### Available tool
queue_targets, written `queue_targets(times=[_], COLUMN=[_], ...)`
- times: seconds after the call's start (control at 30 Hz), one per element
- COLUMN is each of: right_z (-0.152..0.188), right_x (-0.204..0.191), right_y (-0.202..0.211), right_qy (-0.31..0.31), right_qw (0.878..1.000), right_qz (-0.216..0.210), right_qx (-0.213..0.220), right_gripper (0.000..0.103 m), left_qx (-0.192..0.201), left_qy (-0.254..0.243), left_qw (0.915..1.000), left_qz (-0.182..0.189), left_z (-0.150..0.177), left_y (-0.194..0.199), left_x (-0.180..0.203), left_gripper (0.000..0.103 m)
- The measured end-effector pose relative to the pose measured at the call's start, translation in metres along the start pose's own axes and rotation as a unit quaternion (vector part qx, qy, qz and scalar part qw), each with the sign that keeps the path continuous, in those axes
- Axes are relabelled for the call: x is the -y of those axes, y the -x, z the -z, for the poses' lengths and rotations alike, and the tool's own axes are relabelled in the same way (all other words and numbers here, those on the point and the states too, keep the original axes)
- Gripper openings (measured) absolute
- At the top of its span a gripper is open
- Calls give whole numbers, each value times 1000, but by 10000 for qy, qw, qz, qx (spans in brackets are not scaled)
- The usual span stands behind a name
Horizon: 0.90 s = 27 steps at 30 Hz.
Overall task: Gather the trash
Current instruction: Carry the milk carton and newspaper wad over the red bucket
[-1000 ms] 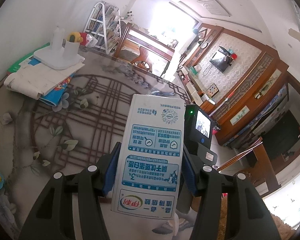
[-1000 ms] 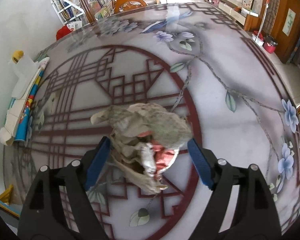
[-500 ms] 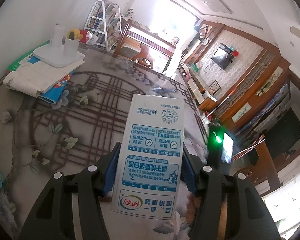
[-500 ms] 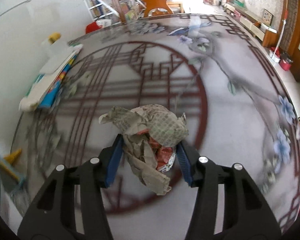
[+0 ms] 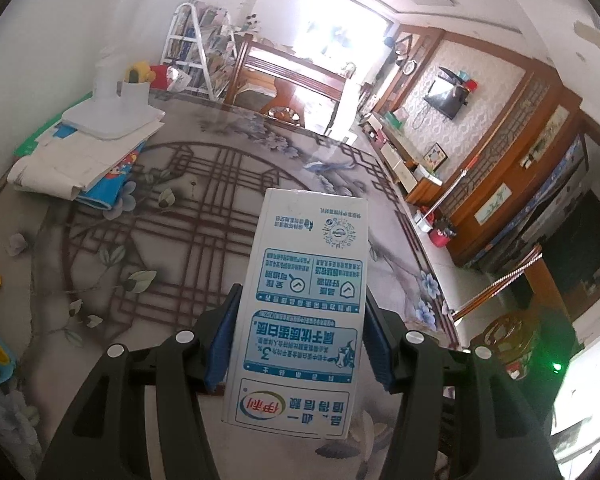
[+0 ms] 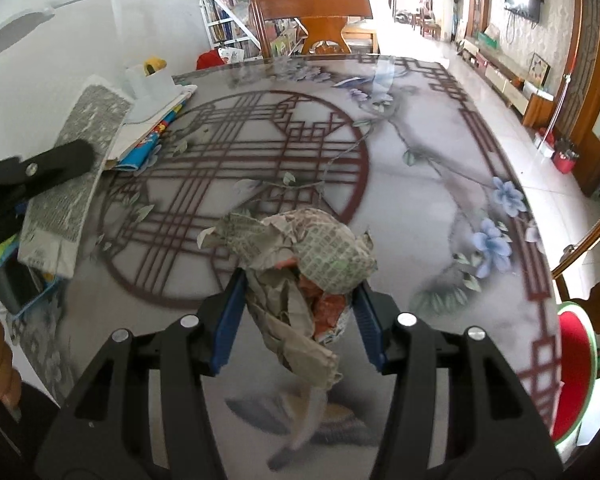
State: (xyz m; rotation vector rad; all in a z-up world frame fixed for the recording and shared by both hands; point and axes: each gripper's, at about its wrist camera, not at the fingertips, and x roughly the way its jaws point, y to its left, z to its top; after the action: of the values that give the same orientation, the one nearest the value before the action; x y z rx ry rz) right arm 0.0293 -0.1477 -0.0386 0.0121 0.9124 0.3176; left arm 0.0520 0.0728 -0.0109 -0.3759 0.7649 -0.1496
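a carton (image 5: 304, 312) is clamped by the left gripper (image 5: 298, 340); crumpled paper (image 6: 300, 268) is clamped by the right gripper (image 6: 296, 312), above the table (image 6: 420, 208).

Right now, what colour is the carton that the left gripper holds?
The carton is white with blue panels and print; the left wrist view shows it best.

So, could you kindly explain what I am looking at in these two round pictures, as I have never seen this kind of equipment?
There is no robot here. A person holds a two-finger gripper in each hand, and a fisheye camera on each looks forward along its jaws, hence the round, bent pictures. The left gripper is shut on a white and blue milk carton. The right gripper is shut on a wad of crumpled newspaper. Below both is a glass-topped table with a lattice and flower pattern. At its far left edge lies a stack of papers and books with a white lamp base on top.
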Motion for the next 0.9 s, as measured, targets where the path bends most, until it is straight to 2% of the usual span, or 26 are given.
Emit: queue_targets(times=[0.13, 0.23, 0.37, 0.6, 0.9], right_z=[11, 18, 27, 38, 44], right_x=[15, 29, 49, 82, 113], right_y=[14, 28, 47, 75, 93], right_qy=[-182, -341, -466, -565, -824], right_qw=[9998, 9992, 9982, 9964, 9939], right_qz=[-10, 85, 214, 461, 456], right_qx=[45, 174, 297, 440, 571], right_gripper=[51, 51, 51, 51, 51], left_qx=[-51, -151, -180, -198, -264], left_qy=[-237, -379, -729, -1014, -1279], left_qw=[9997, 9991, 9971, 9945, 9912], left_qz=[-43, 145, 148, 194, 198], left_z=[6, 13, 22, 30, 41], left_y=[1, 0, 0, 0, -4], left_x=[14, 28, 51, 82, 117], left_gripper=[53, 53, 53, 53, 53])
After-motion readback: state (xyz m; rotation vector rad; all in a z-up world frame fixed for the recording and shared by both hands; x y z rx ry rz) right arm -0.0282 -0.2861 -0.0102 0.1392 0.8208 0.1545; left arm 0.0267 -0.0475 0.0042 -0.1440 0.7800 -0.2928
